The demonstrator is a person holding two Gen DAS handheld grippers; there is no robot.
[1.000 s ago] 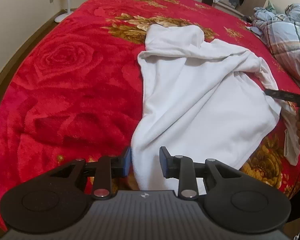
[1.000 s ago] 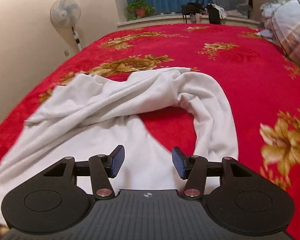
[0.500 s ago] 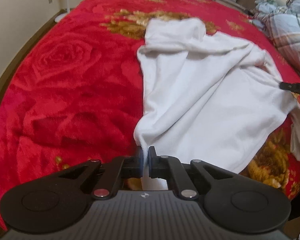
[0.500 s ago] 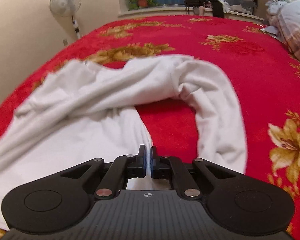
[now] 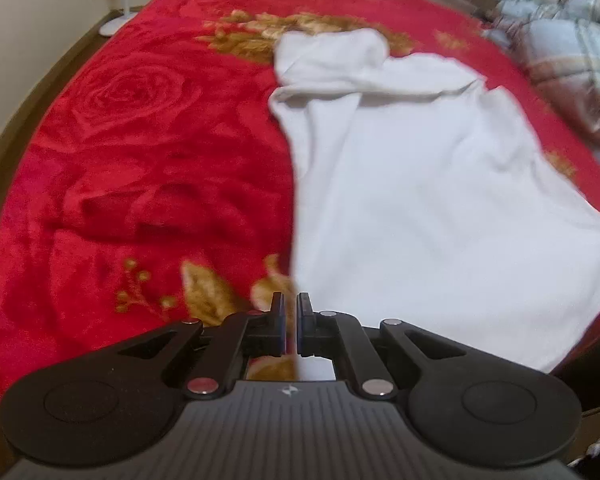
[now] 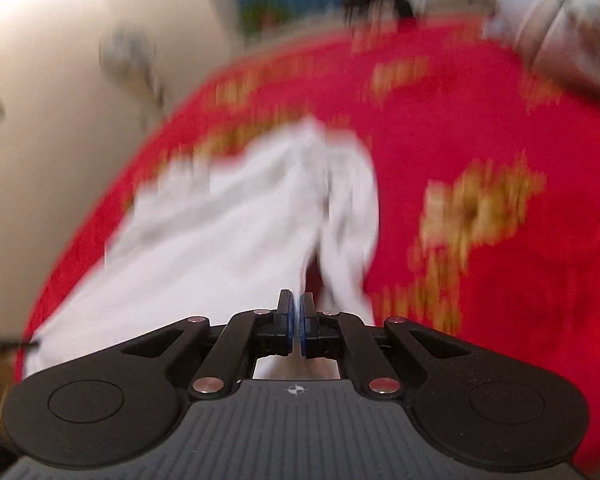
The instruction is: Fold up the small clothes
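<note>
Where the white cotton garment (image 5: 420, 184) lies spread on the red plush blanket with gold flowers (image 5: 140, 152), both hand-held tools have hold of its near edge. Nearest to me, the black left gripper (image 5: 291, 312) has its fingers drawn together, clamped on the garment's near left corner, the cloth's edge running straight up from between them. The black right gripper (image 6: 297, 312) is likewise pinched together on the garment's (image 6: 228, 240) near hem, its blue pads (image 6: 288, 326) pressed onto a thin fold of white; that view is smeared with motion blur, so fine detail is lost. A gold flower on the blanket (image 6: 476, 208) shows just right of the garment there.

Beyond the grippers, the garment stretches away across the blanket, fairly flat through its middle. At its far end the cloth is bunched and folded over itself in a rumpled band (image 5: 340, 60), lying on a gold flower pattern. A narrow strip of white hangs off to the right of the main body in the right view, with a sliver of red showing between.

Farther right of the garment sits a heap of grey-blue plaid bedding (image 5: 572, 60). Far left of it, off the bed, the white round base of a standing fan (image 5: 114, 28) rests on the floor by the cream wall (image 5: 28, 20).
</note>
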